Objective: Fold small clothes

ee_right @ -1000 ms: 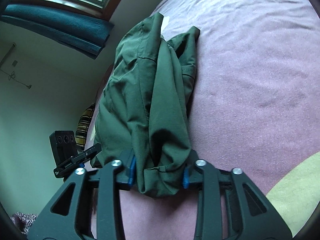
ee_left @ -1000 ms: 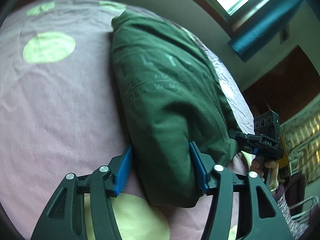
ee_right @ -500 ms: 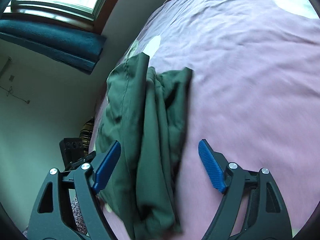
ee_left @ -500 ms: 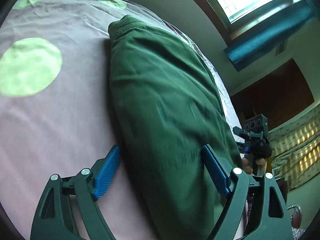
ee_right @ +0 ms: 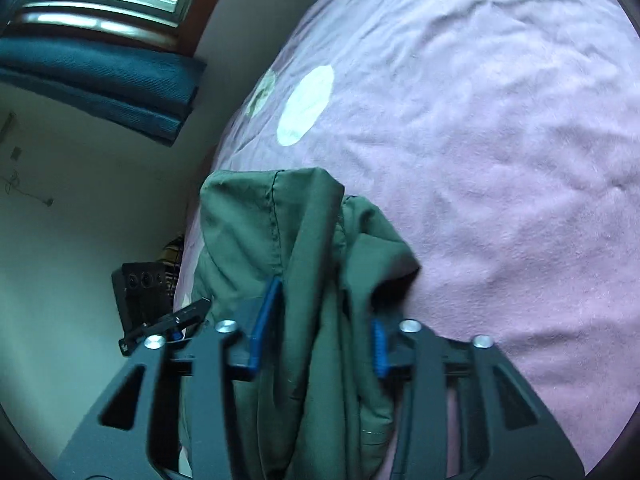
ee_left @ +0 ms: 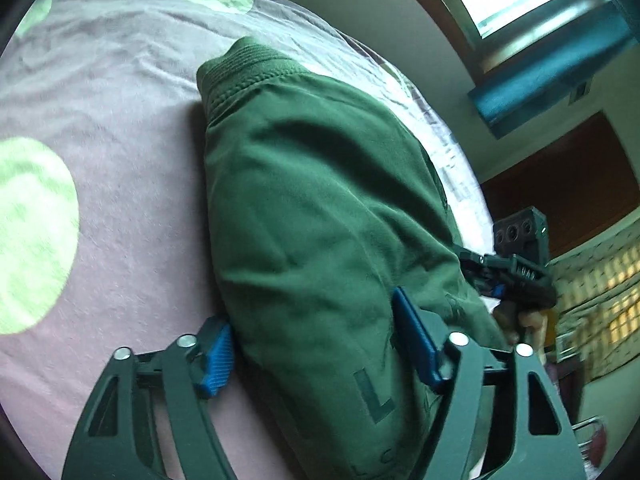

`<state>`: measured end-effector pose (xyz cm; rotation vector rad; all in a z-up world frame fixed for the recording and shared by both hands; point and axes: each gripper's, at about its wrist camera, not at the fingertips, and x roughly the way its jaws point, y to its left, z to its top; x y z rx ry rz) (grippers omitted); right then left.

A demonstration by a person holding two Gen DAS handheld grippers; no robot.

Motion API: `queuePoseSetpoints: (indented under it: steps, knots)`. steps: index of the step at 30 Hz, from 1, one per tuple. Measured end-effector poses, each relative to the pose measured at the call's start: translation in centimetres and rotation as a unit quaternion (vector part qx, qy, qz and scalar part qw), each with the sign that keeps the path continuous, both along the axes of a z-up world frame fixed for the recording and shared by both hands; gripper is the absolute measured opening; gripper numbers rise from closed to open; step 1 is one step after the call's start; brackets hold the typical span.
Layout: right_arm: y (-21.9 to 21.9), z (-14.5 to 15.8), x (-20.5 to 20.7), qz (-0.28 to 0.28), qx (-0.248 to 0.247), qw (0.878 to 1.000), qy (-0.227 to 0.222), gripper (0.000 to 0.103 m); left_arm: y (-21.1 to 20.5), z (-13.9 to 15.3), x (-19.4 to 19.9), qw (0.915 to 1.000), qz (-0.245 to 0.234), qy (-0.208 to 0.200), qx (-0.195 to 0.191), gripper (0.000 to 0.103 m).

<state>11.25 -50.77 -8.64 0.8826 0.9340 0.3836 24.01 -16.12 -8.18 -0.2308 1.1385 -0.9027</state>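
A dark green garment (ee_left: 320, 220) with grey lettering lies folded lengthwise on a pink bedsheet (ee_left: 120, 200). Its ribbed hem points away at the far end. My left gripper (ee_left: 316, 352) is closed on the near end of the green garment, blue pads pressing the thick cloth from both sides. In the right wrist view the same garment (ee_right: 304, 280) is bunched in folds, and my right gripper (ee_right: 320, 340) is closed on it between its blue pads. Each gripper shows at the edge of the other's view.
The pink sheet (ee_right: 500, 200) has pale green and white round spots (ee_left: 32, 232). A window with a rolled blue blind (ee_right: 100, 80) sits on the wall beyond the bed. A dark wooden door (ee_left: 572, 184) and patterned curtain are to the right.
Half a second ago both grippers were open around the garment. Both have now closed on the cloth again, nearer its end, and the right one holds a bunched fold.
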Motion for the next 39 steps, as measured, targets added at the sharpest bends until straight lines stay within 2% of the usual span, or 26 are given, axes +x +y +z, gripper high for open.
queuePoseSetpoints:
  steps: [3, 7, 10, 12, 15, 17, 21, 26, 28, 30, 33, 35, 39]
  knots:
    - [-0.1, -0.4, 0.2, -0.005, 0.011, 1.0, 0.002, 0.026, -0.5, 0.2, -0.4, 0.9997, 0.004, -0.013, 0.018, 0.067]
    - [-0.3, -0.6, -0.1, -0.009, 0.021, 1.0, -0.002, 0.026, -1.1, 0.5, -0.1, 0.9998, 0.003, -0.009, 0.018, 0.067]
    - [-1.0, -0.7, -0.6, -0.016, 0.039, 0.999, -0.007, 0.034, -1.0, 0.7, 0.2, 0.9999, 0.006, -0.007, 0.008, 0.068]
    - [-1.3, -0.5, -1.0, -0.02, 0.051, 0.998, -0.01, 0.046, -0.3, 0.6, 0.1, 0.9999, 0.017, -0.001, -0.001, 0.071]
    - [-1.0, 0.1, -2.4, -0.006, 0.044, 0.999, -0.014, 0.062, 0.9, 0.6, -0.8, 0.9993, 0.027, 0.019, -0.018, 0.074]
    - [-0.7, 0.3, -3.6, 0.008, 0.03, 0.999, -0.014, 0.069, 2.0, 0.8, -1.9, 0.9991, 0.024, 0.021, -0.03, 0.074]
    - [0.2, 0.3, -5.7, 0.028, 0.017, 0.999, -0.015, 0.072, 3.3, 1.1, -4.0, 0.9988, 0.016, 0.021, -0.04, 0.077]
    - [2.0, 0.3, -6.2, 0.042, -0.011, 0.999, -0.018, 0.074, 2.3, 0.5, -4.6, 0.9985, 0.005, 0.032, -0.044, 0.077]
    - [2.9, 0.4, -5.7, 0.042, -0.02, 0.999, -0.017, 0.072, 2.3, -0.1, -4.5, 0.9981, 0.01, 0.04, -0.045, 0.071]
    - [4.1, 0.3, -5.3, 0.047, -0.032, 0.998, -0.012, 0.052, 1.9, -0.3, -4.3, 0.9979, 0.021, 0.046, -0.04, 0.066]
    - [4.5, 0.2, -5.4, 0.041, -0.035, 0.998, -0.017, 0.039, 1.3, 0.4, -4.7, 0.9994, 0.019, 0.02, -0.02, 0.055]
    - [4.6, 0.6, -5.9, 0.033, -0.033, 0.998, -0.029, 0.033, 1.1, 1.1, -5.1, 0.9998, 0.015, 0.002, -0.011, 0.051]
    - [5.2, 1.8, -7.0, 0.021, -0.069, 0.996, -0.051, 0.026, 0.8, 2.3, -5.7, 0.9995, 0.013, -0.028, 0.01, 0.045]
